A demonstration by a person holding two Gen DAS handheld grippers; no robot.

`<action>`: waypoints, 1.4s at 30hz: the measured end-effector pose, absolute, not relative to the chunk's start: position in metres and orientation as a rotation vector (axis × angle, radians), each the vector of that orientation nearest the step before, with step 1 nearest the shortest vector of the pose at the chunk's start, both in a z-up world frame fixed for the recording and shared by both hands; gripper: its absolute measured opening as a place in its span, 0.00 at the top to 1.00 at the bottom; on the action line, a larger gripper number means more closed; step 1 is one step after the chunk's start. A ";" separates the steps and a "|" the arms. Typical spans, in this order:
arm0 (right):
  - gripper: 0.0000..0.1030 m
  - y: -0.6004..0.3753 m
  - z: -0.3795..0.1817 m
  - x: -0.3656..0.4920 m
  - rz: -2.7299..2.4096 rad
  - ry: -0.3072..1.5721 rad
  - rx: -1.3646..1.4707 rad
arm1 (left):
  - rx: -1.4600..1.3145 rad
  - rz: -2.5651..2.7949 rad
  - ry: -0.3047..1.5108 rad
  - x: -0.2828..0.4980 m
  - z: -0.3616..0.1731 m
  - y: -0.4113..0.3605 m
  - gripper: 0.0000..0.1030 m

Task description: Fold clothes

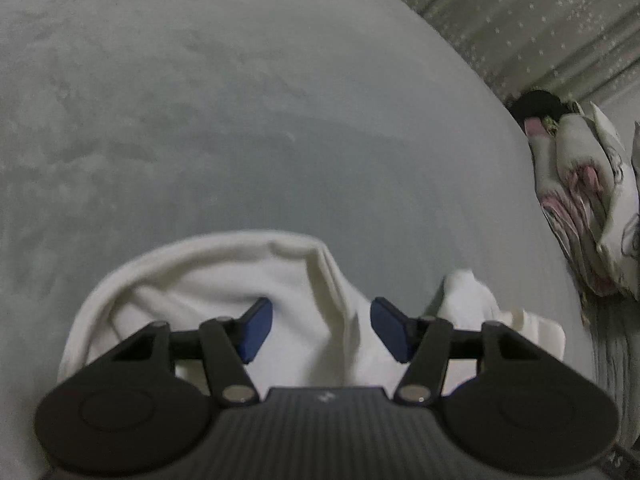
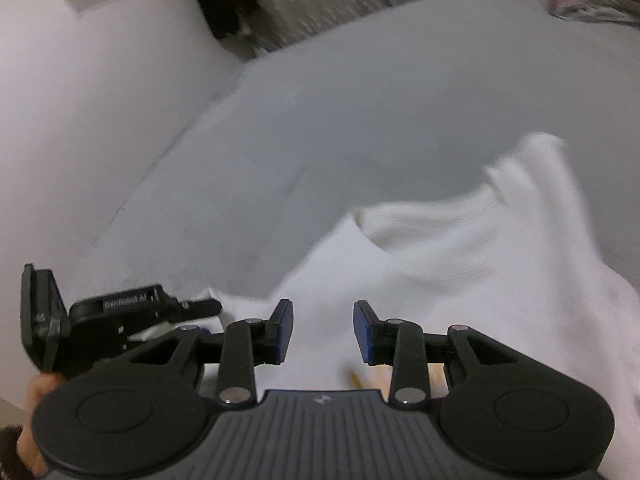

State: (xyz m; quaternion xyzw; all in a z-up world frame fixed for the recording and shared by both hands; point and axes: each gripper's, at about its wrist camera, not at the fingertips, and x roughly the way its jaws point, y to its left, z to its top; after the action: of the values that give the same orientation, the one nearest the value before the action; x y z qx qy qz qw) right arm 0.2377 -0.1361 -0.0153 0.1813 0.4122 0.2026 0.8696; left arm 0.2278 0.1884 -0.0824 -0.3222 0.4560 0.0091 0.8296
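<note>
We saw that our left gripper [image 1: 322, 330] had black linkage arms on silver pivot pins, two round black discs at its base and a ribbed dark-grey body with a small pale logo between them. Its pads [image 1: 256, 330] were blue. Our right gripper [image 2: 323, 332] was built the same way, with blue pads [image 2: 285, 330]. To its left, the left gripper's black housing carried small pale lettering, too blurred to read surely.
</note>
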 end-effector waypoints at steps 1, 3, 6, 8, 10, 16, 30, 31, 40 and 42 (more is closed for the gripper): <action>0.67 -0.130 -0.019 0.245 0.430 0.852 0.380 | -0.680 0.031 0.962 0.231 -0.083 0.188 0.47; 0.67 -0.118 -0.025 0.257 0.430 0.825 0.365 | -0.670 0.049 0.957 0.236 -0.085 0.186 0.49; 0.67 -0.105 -0.033 0.267 0.391 0.772 0.300 | -0.645 0.065 0.950 0.242 -0.085 0.183 0.53; 0.67 -0.101 -0.038 0.270 0.368 0.744 0.262 | -0.623 0.071 0.950 0.244 -0.085 0.183 0.58; 0.67 -0.097 -0.046 0.274 0.358 0.725 0.242 | -0.604 0.084 0.951 0.243 -0.086 0.184 0.65; 0.96 -0.094 -0.073 0.279 0.324 0.703 0.215 | -0.521 0.114 0.909 0.238 -0.083 0.176 0.97; 0.59 -0.153 -0.066 0.278 0.452 0.698 0.454 | -0.574 0.092 0.844 0.221 -0.062 0.194 0.71; 0.55 -0.152 -0.066 0.277 0.453 0.695 0.444 | -0.564 0.087 0.832 0.224 -0.061 0.192 0.71; 0.54 -0.181 -0.056 0.272 0.409 0.692 0.473 | -0.491 -0.272 0.878 0.261 -0.085 0.130 0.62; 0.54 -0.189 -0.056 0.272 0.403 0.707 0.496 | -0.481 -0.305 0.877 0.263 -0.092 0.120 0.64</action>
State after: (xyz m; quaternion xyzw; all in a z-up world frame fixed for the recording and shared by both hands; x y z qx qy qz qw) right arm 0.2723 -0.1892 -0.0564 0.2385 0.3402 0.1941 0.8886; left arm 0.2628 0.1202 -0.0916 -0.2295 0.4189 -0.1458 0.8664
